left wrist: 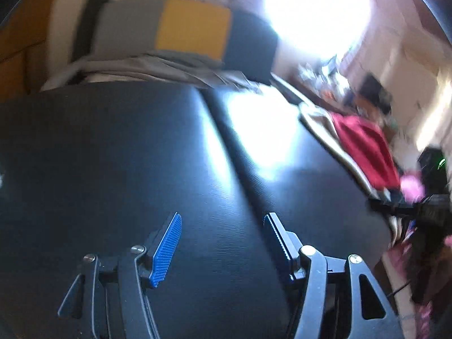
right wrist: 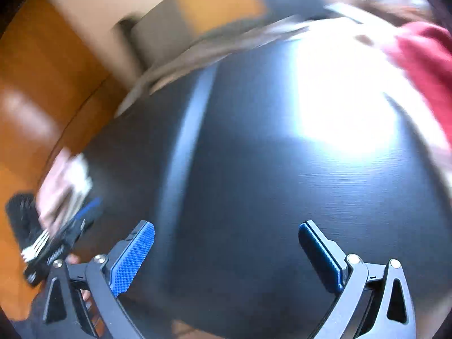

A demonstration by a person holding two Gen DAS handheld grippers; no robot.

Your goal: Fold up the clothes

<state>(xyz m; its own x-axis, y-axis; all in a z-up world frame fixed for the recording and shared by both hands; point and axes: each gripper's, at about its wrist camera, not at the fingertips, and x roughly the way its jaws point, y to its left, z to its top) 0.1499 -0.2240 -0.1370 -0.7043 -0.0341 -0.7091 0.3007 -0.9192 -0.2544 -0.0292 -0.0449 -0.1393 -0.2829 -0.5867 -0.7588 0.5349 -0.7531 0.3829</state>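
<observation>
A folded grey garment [left wrist: 147,67] lies at the far edge of the black table [left wrist: 141,155]; it shows blurred in the right wrist view [right wrist: 214,45]. A red garment [left wrist: 364,149] lies at the table's right edge, also in the right wrist view [right wrist: 426,67]. My left gripper [left wrist: 223,243] is open and empty above the bare tabletop. My right gripper [right wrist: 226,251] is open and empty above the table [right wrist: 254,169]. The left gripper and the hand holding it [right wrist: 62,212] show at the left of the right wrist view.
A chair back [left wrist: 186,28] in grey, yellow and dark blue stands behind the table. A wooden floor [right wrist: 42,70] lies to the left. Clutter and pink items [left wrist: 412,186] sit beyond the right edge. A bright window [left wrist: 316,8] glares on the tabletop.
</observation>
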